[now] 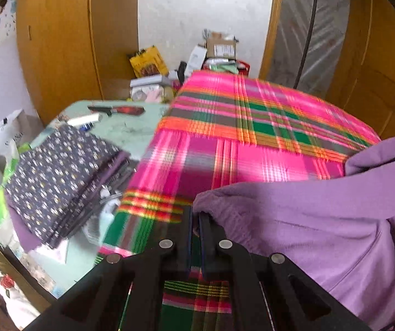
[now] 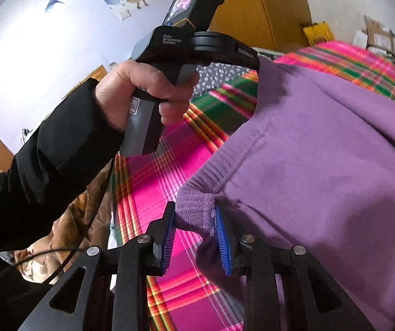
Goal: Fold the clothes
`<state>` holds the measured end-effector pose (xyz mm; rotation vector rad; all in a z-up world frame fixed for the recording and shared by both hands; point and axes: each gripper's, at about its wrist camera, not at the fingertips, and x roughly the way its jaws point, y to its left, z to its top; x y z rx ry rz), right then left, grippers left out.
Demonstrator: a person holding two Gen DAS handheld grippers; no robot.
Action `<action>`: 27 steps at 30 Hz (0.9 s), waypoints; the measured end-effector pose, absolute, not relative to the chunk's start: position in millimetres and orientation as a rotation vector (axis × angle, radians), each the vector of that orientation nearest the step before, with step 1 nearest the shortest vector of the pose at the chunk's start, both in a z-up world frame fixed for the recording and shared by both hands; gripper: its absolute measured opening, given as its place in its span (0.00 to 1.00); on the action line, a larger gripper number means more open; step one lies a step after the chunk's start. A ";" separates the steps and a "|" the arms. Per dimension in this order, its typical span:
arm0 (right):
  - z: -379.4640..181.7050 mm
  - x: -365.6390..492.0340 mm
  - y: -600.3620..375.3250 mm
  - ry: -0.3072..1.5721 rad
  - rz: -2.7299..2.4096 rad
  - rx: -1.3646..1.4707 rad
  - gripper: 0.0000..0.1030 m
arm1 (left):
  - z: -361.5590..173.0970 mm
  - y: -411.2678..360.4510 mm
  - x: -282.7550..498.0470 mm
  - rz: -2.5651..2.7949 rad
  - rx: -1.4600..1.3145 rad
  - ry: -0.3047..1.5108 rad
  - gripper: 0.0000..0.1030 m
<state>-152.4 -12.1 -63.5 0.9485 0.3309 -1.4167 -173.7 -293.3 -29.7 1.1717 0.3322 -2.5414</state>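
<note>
A purple fleece garment [image 1: 321, 226] hangs lifted above a pink, green and orange plaid cloth [image 1: 252, 127]. My left gripper [image 1: 195, 218] is shut on the garment's edge at its left end. In the right wrist view the garment [image 2: 335, 151] fills the right side. My right gripper [image 2: 194, 229] is shut on a thick bunched corner of it, with the blue pads [image 2: 222, 240] pressed on either side. The left gripper's handle [image 2: 170, 63], held in a hand, shows in that view up and to the left, at the garment's far edge.
A folded dark floral cloth [image 1: 62, 176] lies on a pale green table [image 1: 120, 132] to the left, with a knife [image 1: 120, 109] behind it. Boxes and clutter [image 1: 186, 63] stand at the back by wooden wardrobe doors [image 1: 59, 41]. A brown garment [image 2: 87, 220] lies low on the left.
</note>
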 end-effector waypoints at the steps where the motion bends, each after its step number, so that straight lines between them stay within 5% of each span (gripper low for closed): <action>1: -62.1 -152.8 -8.9 0.331 -1.421 0.943 0.34 | -31.1 -294.1 -171.0 -2.545 1.178 0.340 0.05; 12: -48.3 -155.6 27.2 0.310 -1.539 0.925 0.34 | -17.3 -279.9 -107.1 -2.575 1.128 0.325 0.11; 27: -5.1 -193.7 41.1 0.276 -1.733 0.733 0.34 | -29.1 -192.3 -11.5 -2.645 1.148 0.732 0.25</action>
